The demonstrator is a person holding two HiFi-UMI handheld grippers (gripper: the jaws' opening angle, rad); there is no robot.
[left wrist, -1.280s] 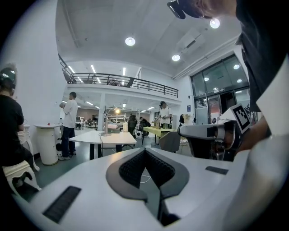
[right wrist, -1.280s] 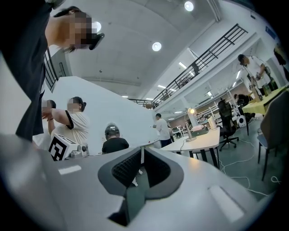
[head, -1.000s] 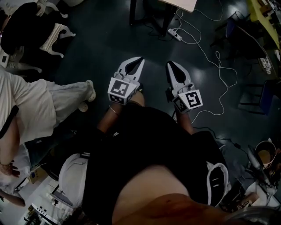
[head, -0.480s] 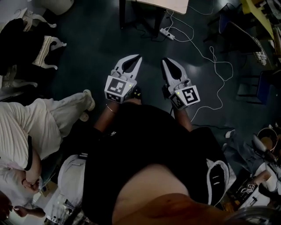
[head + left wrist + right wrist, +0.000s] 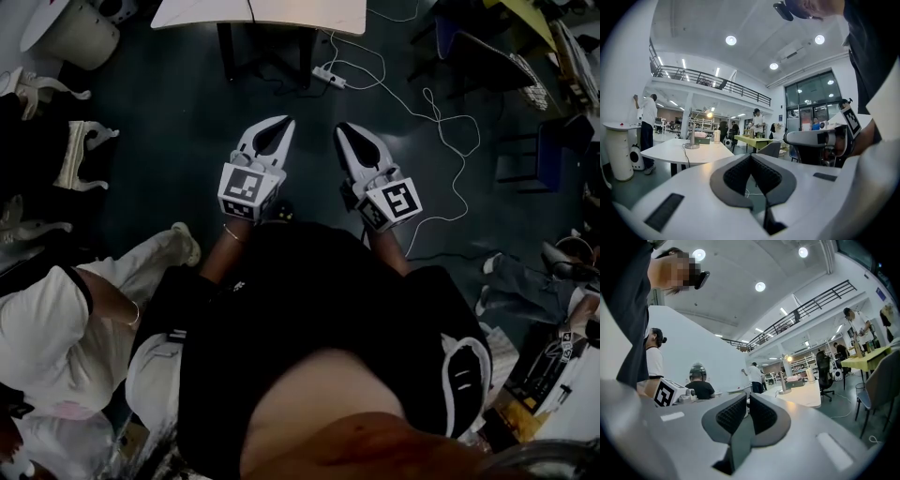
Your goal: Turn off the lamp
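We are judging the step in hand to be the approach. The lamp [image 5: 692, 137] is standing lit on the white surface [image 5: 670, 153] ahead of us, well apart from both tools, so nothing is being touched yet. To do this well, we are thinking one tool should lead and the other should stay clear. The right tool [image 5: 746, 397] is seeing the lamp [image 5: 783, 380] more squarely, so it looks like the likelier choice. We cannot make out a switch from here, whether on the base, the stem or the cord. It is worth getting close enough to find it before reaching. A shut tip should serve for pressing a button. A loose cable is lying on the floor [image 5: 187, 141] near the surface [image 5: 281, 14], and we are minding our feet around it.

We are holding both tools side by side in front of the body, pointing roughly level and forward. The left tool [image 5: 284, 125] is showing its tips meeting with nothing between them. The right tool [image 5: 343, 128] is pressed fully together, also empty.
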